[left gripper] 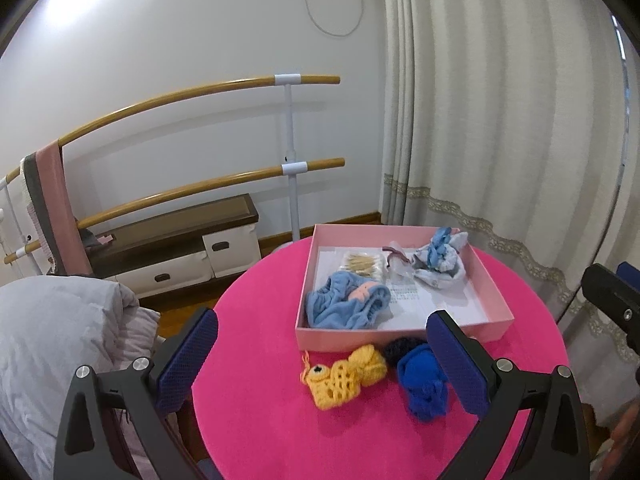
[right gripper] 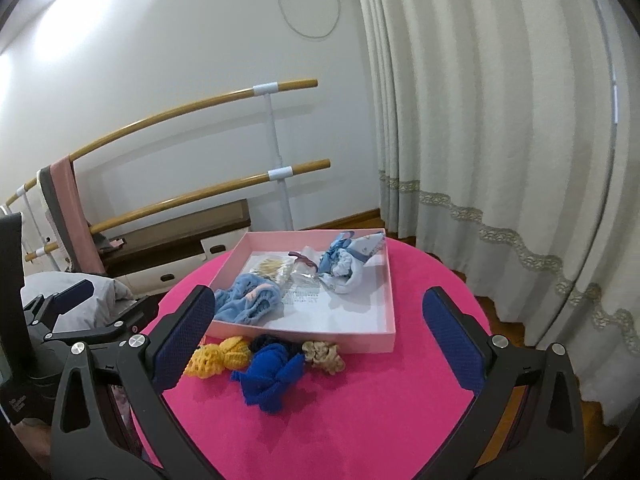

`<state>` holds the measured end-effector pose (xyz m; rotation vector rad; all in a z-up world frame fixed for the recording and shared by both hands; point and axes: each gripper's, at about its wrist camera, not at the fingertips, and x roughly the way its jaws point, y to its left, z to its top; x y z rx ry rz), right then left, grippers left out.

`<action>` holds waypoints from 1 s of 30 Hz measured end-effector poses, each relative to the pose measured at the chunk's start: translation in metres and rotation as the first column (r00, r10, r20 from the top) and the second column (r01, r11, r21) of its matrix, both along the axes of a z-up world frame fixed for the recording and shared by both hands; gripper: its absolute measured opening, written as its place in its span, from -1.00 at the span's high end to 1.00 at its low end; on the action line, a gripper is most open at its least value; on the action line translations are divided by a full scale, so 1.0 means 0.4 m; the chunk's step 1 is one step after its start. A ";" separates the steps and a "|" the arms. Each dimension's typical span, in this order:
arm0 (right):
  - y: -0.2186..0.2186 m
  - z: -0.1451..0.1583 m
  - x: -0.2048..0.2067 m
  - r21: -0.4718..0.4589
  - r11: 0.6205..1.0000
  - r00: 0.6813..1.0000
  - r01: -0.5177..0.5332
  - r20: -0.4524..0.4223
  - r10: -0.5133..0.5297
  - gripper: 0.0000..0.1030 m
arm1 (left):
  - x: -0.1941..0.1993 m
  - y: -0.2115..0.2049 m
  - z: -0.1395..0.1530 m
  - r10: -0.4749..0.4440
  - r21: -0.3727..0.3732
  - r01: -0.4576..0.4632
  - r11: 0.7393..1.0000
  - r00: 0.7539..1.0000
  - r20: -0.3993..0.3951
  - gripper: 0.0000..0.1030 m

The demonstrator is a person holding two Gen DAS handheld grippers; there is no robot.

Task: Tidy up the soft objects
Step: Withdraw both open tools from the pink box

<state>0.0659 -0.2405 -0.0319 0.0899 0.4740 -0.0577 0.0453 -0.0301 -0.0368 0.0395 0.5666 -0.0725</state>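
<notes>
A pink box stands on the round pink table. It holds a light blue cloth, a pale blue and white bundle and small packets. In front of the box lie a yellow crochet piece, a royal blue cloth, a dark scrunchie and a beige scrunchie. My left gripper and right gripper are open and empty, above the table's near side.
A wooden double-bar rail with a pink towel stands by the white wall. A low bench with drawers sits behind the table. Curtains hang at the right. A grey quilt lies at the left.
</notes>
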 end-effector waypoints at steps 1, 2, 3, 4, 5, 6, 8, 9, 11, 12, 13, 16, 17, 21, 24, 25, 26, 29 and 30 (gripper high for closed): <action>0.002 -0.001 -0.010 0.001 1.000 1.000 0.002 0.001 -0.002 -1.00 | -0.014 0.001 0.003 0.000 0.001 0.000 1.000 1.000 0.001 -1.00; 0.003 -0.001 -0.021 0.001 1.000 1.000 0.005 0.003 -0.005 -1.00 | -0.023 0.000 0.004 0.000 0.001 0.000 1.000 1.000 0.000 -1.00; 0.006 -0.001 -0.030 -0.002 1.000 1.000 0.007 0.003 -0.007 -1.00 | -0.038 -0.003 0.005 0.000 0.003 0.000 1.000 1.000 0.001 -1.00; 0.009 0.000 -0.038 -0.007 1.000 1.000 0.011 0.004 -0.011 -1.00 | -0.049 -0.006 0.006 -0.001 0.006 0.001 1.000 1.000 0.001 -1.00; 0.008 0.000 -0.044 -0.009 1.000 1.000 0.013 0.005 -0.013 -1.00 | -0.059 -0.008 0.007 -0.001 0.012 0.001 1.000 1.000 0.003 -1.00; 0.010 0.001 -0.052 -0.013 1.000 1.000 0.016 0.007 -0.016 -1.00 | -0.066 -0.009 0.009 0.000 0.016 0.000 1.000 1.000 0.004 -1.00; 0.016 0.004 -0.069 -0.029 0.999 1.000 0.028 0.011 -0.028 -1.00 | -0.084 -0.012 0.012 0.000 0.019 0.000 1.000 1.000 0.008 -1.00; 0.017 0.007 -0.074 -0.035 0.999 0.999 0.031 0.016 -0.031 -1.00 | -0.093 -0.014 0.013 -0.002 0.019 0.002 1.000 1.000 0.009 -1.00; 0.019 0.009 -0.088 -0.047 0.998 0.999 0.042 0.024 -0.041 -1.00 | -0.103 -0.019 0.013 -0.006 0.020 0.006 1.000 1.000 0.008 -1.00; 0.019 0.009 -0.090 -0.046 0.998 0.999 0.042 0.024 -0.041 -1.00 | -0.109 -0.023 0.013 -0.009 0.023 0.009 1.000 1.000 0.008 -1.00; 0.018 0.008 -0.093 -0.045 0.998 0.999 0.042 0.025 -0.041 -1.00 | -0.113 -0.025 0.012 -0.011 0.024 0.011 1.000 1.000 0.007 -1.00; 0.013 0.005 -0.097 -0.041 0.998 0.999 0.049 0.023 -0.048 -1.00 | -0.124 -0.028 0.008 -0.014 0.024 0.014 1.000 1.000 0.002 -1.00; 0.010 0.003 -0.098 -0.038 0.998 0.999 0.051 0.021 -0.050 -1.00 | -0.126 -0.028 0.008 -0.014 0.024 0.014 1.000 1.000 0.000 -1.00; 0.007 -0.002 -0.097 -0.037 0.998 0.998 0.054 0.015 -0.054 -1.00 | -0.126 -0.024 0.011 -0.012 0.020 0.012 1.000 1.000 -0.004 -1.00; 0.007 -0.005 -0.098 -0.039 0.998 0.998 0.058 0.013 -0.057 -1.00 | -0.127 -0.019 0.010 -0.008 0.016 0.008 1.000 1.000 -0.006 -1.00; 0.006 -0.006 -0.098 -0.042 0.997 0.998 0.060 0.011 -0.060 -1.00 | -0.128 -0.015 0.009 -0.004 0.015 0.005 1.000 1.000 -0.006 -1.00; 0.004 -0.010 -0.097 -0.042 0.997 0.998 0.061 0.010 -0.061 -1.00 | -0.128 -0.013 0.008 -0.002 0.014 0.002 1.000 1.000 -0.007 -1.00; -0.004 -0.015 -0.098 -0.038 0.997 0.997 0.072 0.004 -0.072 -1.00 | -0.122 -0.002 0.002 0.008 0.010 -0.008 1.000 1.000 -0.013 -1.00; -0.008 -0.017 -0.096 -0.032 0.997 0.997 0.073 0.000 -0.073 -1.00 | -0.120 0.002 0.000 0.012 0.008 -0.012 1.000 1.000 -0.017 -1.00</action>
